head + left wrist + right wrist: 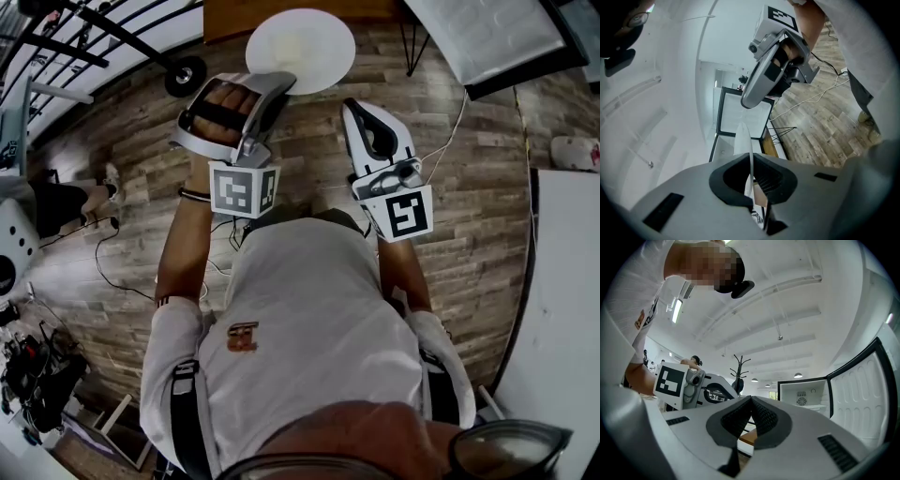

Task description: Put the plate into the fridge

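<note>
- Left gripper [274,86]: jaws clenched on the near rim of the plate [300,49]. The plate juts forward from the jaws, away from the person, above the floor [469,187].
- Plate attitude: near face-up in the head view and edge-on between the jaws in the left gripper view. Its free rim leads.
- Right gripper [352,111]: jaws pressed together on nothing. It is just beside the left one and apart from the plate.
- Fridge [804,397]: open, well ahead, with its door [862,390] swung to the right. In the left gripper view it stands straight beyond the plate's far rim.
- Judgement: the left arm carries, and the move is probably straight forward, free rim first. The fridge frame and door edge are what to clear, and the floor between looks open.
</note>
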Available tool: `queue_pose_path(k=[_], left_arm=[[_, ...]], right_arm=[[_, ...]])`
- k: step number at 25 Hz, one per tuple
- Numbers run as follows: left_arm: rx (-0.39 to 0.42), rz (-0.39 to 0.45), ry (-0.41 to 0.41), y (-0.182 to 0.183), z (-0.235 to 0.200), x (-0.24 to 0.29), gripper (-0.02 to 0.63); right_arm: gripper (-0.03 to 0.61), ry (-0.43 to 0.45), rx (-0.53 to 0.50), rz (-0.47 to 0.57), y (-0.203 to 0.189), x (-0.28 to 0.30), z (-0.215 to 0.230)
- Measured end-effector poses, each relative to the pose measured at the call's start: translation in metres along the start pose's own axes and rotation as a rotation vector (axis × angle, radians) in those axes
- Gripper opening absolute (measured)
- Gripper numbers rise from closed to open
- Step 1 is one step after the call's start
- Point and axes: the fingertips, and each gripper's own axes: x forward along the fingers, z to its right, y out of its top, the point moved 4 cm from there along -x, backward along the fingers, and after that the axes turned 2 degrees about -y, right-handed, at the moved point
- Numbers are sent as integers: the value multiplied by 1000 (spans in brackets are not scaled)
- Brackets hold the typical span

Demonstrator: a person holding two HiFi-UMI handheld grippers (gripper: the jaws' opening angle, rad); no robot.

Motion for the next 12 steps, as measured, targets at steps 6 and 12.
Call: queue_pose_path(k=[6, 12], left_arm=[[-2, -36, 10, 13, -6, 12, 31], [-4, -53, 14, 25, -11, 22, 31]], right_arm=[[32, 13, 16, 23, 3, -8, 21], [32, 44, 1, 16, 1, -17, 36]])
